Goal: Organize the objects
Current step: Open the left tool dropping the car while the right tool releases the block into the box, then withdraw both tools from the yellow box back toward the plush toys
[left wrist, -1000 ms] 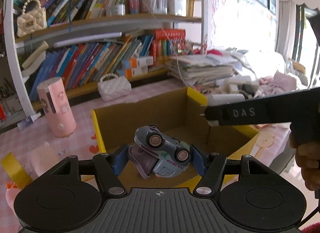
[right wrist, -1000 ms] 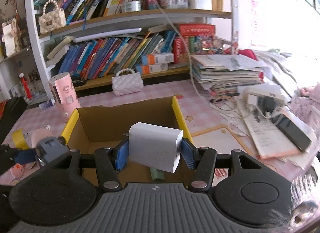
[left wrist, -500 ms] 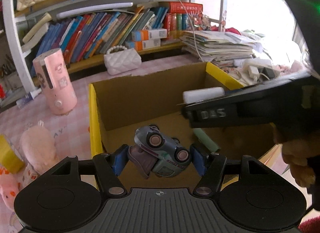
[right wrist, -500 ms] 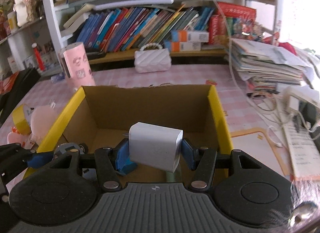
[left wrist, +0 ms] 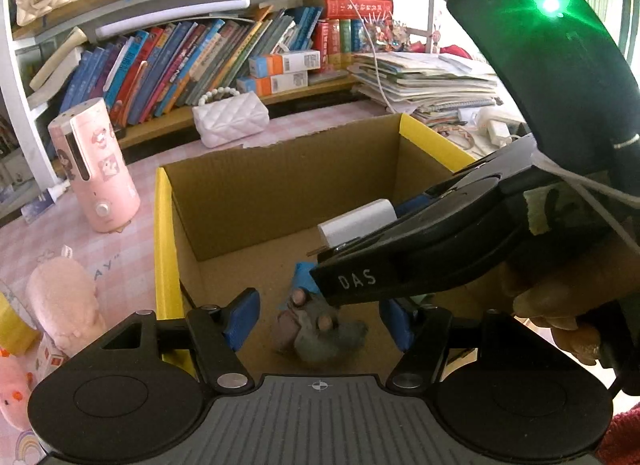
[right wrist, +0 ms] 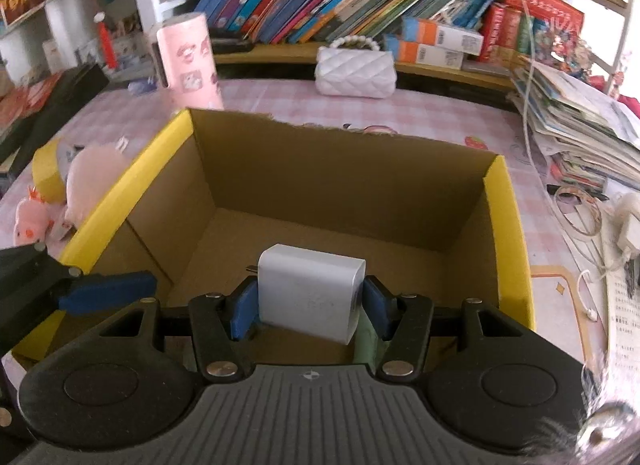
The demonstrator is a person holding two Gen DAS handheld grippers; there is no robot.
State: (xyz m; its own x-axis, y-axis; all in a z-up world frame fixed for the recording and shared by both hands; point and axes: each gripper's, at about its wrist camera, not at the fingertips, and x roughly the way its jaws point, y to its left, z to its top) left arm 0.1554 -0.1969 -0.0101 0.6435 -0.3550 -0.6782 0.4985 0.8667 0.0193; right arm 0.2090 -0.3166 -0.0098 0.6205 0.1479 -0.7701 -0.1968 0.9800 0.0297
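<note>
A yellow-edged cardboard box (left wrist: pixel 162 225) (right wrist: pixel 516 225) stands open on the pink checked table. My left gripper (left wrist: pixel 320 319) is open over the box. The grey toy car (left wrist: pixel 316 329) is blurred below it, loose between the blue pads and apart from them. My right gripper (right wrist: pixel 310 301) is shut on a white charger block (right wrist: pixel 310 295) and holds it over the box's inside. The right gripper and charger (left wrist: pixel 356 223) also show in the left wrist view, crossing above the box from the right. A green item (right wrist: pixel 366 343) lies on the box floor.
A pink humidifier (left wrist: pixel 94 169), a white quilted purse (left wrist: pixel 230 117) and a bookshelf (left wrist: pixel 200 53) stand behind the box. Pink plush toys (left wrist: pixel 60 305) and a yellow tape roll (right wrist: pixel 46 175) lie left of it. Stacked papers (right wrist: pixel 572 125) and cables (right wrist: pixel 580 209) lie at right.
My left gripper opened and the toy car dropped out of it toward the box floor. Both grippers moved further over the box; the right one still holds the charger.
</note>
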